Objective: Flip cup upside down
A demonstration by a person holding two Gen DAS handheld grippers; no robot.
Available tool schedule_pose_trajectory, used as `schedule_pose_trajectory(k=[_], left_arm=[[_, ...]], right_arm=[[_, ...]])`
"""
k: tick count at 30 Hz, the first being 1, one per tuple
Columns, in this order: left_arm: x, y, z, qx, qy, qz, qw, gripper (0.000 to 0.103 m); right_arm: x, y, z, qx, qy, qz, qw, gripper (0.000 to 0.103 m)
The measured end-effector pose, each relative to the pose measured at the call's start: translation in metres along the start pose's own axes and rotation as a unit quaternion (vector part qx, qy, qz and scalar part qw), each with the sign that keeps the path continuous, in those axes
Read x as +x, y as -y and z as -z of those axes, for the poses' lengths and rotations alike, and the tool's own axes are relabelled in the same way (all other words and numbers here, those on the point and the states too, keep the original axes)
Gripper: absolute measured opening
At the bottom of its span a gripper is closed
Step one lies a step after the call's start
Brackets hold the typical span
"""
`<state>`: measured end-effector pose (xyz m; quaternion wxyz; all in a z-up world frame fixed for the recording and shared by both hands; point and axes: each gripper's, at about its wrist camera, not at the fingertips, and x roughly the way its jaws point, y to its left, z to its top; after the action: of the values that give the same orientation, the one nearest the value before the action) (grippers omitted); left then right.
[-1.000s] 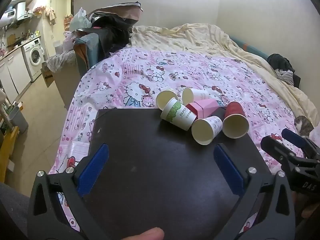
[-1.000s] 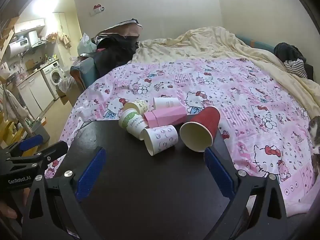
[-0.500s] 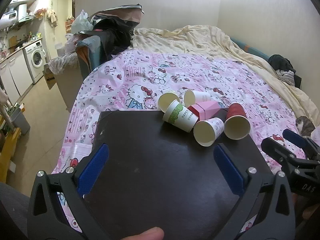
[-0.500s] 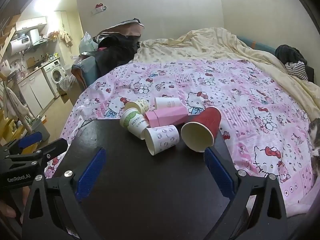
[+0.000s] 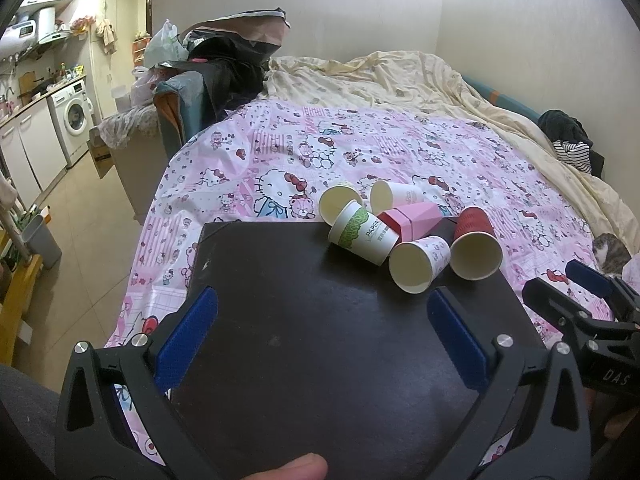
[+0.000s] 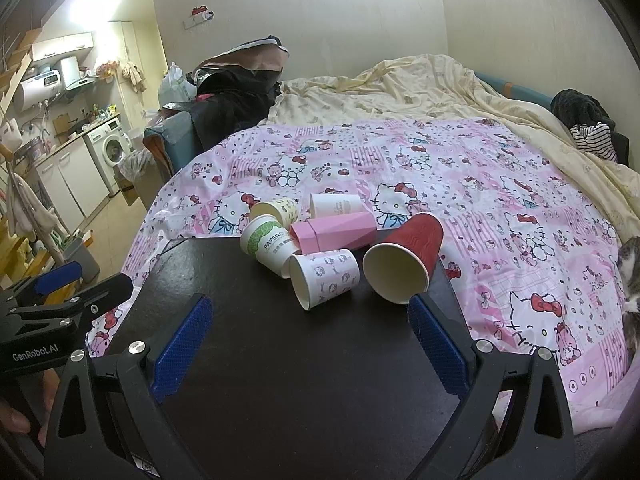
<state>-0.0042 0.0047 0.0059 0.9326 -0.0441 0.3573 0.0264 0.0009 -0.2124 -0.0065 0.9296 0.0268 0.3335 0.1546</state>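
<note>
Barely shifted since a second ago: both views eased slightly, cups a touch lower in the left wrist view, none of them touched.

Filling the background, bed [image 5: 400, 140] under a pink cartoon sheet [image 6: 460, 184], with cream duvet [image 5: 380, 76] bunched behind. Set on the near end, dark bench [image 5: 320, 320], bare across its near half.

Hovering over the near left edge, left tool [image 5: 320, 340], blue pads [image 5: 186, 336] spread wide, gripping nothing. Hovering over the near right edge, right tool [image 6: 308, 344], pads [image 6: 182, 340] likewise spread wide and empty.

Clustered at the far right corner of the bench, all lying on their sides:
- red cup [image 6: 404, 260], mouth toward the camera, rightmost, at the bench edge.
- pink cup [image 6: 334, 232], behind and between the others.
- green-banded cup [image 6: 268, 244], leftmost on the bench, touching the pink one.
- cartoon-print cup [image 6: 324, 280], nearest, just beside the red cup, mouth toward the tools.
- white cup [image 6: 336, 205] and yellowish cup [image 6: 276, 210], farther back on the sheet, just past the bench edge.

Curled at far right on the bed, cat [image 5: 610, 248].
</note>
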Motion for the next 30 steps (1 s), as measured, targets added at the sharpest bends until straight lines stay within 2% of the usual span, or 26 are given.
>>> schedule_pose_trajectory(k=[30], left_arm=[[-0.0003,-0.0071,0.0021,-0.003,0.002,-0.002,1.0,0.103]], right_arm=[[0.0,-0.0008,-0.0001,0.0,0.0,0.0,1.0,0.1]])
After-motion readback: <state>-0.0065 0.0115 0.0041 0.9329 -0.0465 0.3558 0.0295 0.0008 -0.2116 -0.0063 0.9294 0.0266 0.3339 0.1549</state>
